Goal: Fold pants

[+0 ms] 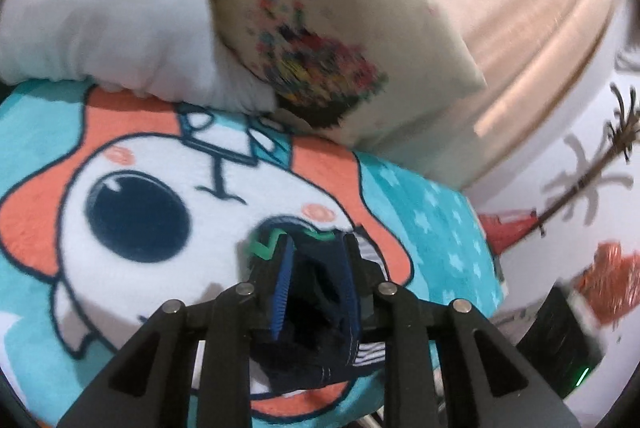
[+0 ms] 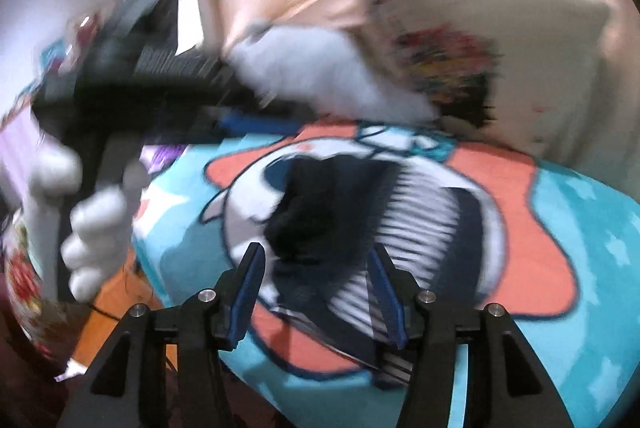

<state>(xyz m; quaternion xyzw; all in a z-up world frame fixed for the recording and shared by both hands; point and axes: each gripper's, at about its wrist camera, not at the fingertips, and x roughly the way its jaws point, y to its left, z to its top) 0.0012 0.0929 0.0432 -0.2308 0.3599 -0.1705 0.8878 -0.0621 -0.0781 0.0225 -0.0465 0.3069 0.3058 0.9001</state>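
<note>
- In the left wrist view, the left hand-held gripper (image 1: 316, 268) has dark navy cloth of the pants (image 1: 320, 340) bunched between its blue-padded fingers (image 1: 282, 292); the jaws stand narrow, and whether the pads still press on the cloth I cannot tell.
- In the right wrist view, the right hand-held gripper (image 2: 316, 284) is released, jaws apart, its pads clear of the cloth.
- Just beyond its tips the pants (image 2: 360, 212), navy with a white-striped part, lie in a heap on the cartoon blanket (image 2: 560, 236).
- At the left, a white-gloved hand (image 2: 96, 228) grips the black handle of the other gripper, blurred.
- Further back, a white plush (image 1: 104, 28) rests beside a printed pillow (image 1: 352, 28).
- Behind them hangs a peach curtain (image 1: 520, 8).
</note>
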